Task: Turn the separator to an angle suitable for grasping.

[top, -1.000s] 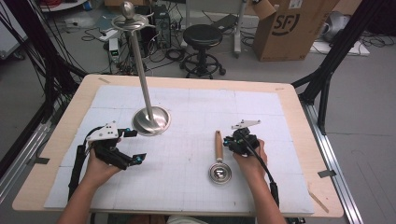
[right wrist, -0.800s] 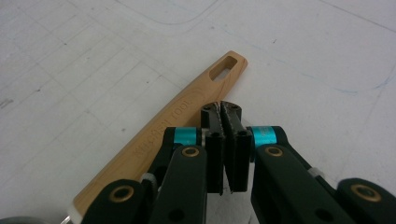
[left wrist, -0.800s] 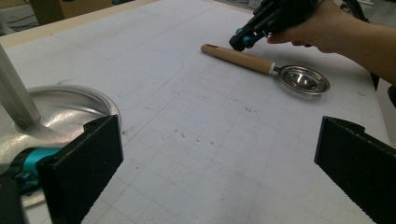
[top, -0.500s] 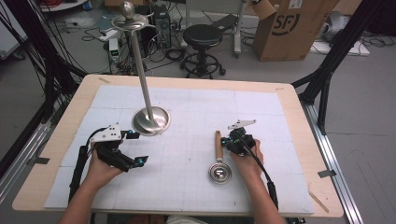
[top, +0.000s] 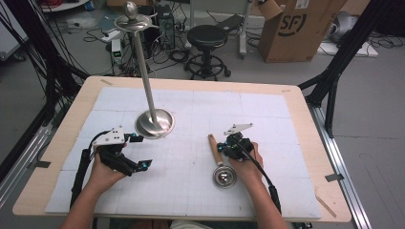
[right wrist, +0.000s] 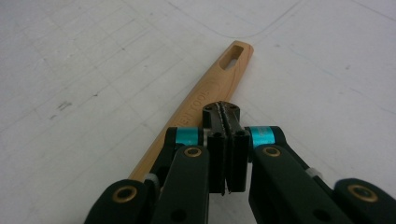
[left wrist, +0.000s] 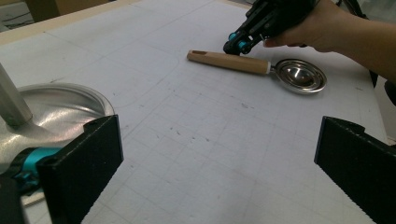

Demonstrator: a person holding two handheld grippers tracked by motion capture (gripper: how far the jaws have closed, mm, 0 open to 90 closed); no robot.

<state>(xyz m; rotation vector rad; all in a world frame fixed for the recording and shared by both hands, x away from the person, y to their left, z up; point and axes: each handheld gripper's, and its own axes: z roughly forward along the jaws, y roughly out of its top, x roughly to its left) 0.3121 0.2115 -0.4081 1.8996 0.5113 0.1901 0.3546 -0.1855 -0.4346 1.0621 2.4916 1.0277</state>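
- High view: the scoop (top: 220, 164), a wooden handle with a round metal bowl, lies flat on the white gridded tabletop (top: 200, 119), off to the right of the metal stand (top: 152, 119) and nearer the person. The handle end points away from them. The right tool (top: 224, 149) sits right at the handle, right hand (top: 246, 164) wrapped around it. The left tool (top: 138, 151) is on the near side of the stand's round base, spread wide.
- Left gripper view: the left tool's (left wrist: 219, 163) black jaws stand far apart with nothing but gridded mat between them. The stand's base (left wrist: 60, 107) is close by one jaw. The scoop (left wrist: 261, 69) lies farther off, with the right tool (left wrist: 238, 45) down at its handle.
- Right gripper view: the right tool (right wrist: 225, 112) has its jaws pressed together, nothing pinched. The tips hover just over or on the scoop handle (right wrist: 205, 95); can't tell if they touch. The slotted end lies beyond the tips.
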